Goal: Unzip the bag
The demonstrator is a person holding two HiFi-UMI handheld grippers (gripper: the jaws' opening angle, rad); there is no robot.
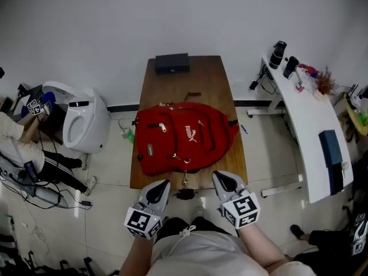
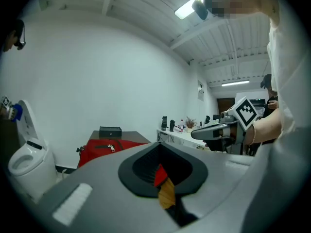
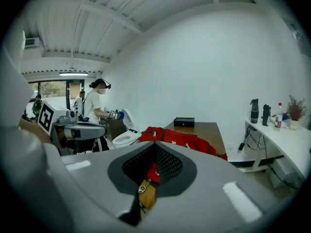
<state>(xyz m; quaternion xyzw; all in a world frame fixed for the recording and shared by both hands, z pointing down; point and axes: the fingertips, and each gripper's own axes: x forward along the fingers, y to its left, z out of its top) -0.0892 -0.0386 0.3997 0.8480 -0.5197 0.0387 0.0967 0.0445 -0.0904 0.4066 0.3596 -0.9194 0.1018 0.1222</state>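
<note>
The red bag [image 1: 181, 137] is lying on the table [image 1: 195, 79] just ahead, its zipper pull [image 1: 185, 180] dangling between the left gripper [image 1: 163, 184] and right gripper [image 1: 219, 176], both pointing toward it with fingers pressed together, empty.

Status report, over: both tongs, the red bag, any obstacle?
Left tongs and right tongs shut, empty, at near edge of table. Red backpack flat on it, untouched, no pocket seen open. Nothing between tongs and bag.

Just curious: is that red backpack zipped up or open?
Zipped up, it seems: the red backpack lies flat on the table, no zipper gaping.
</note>
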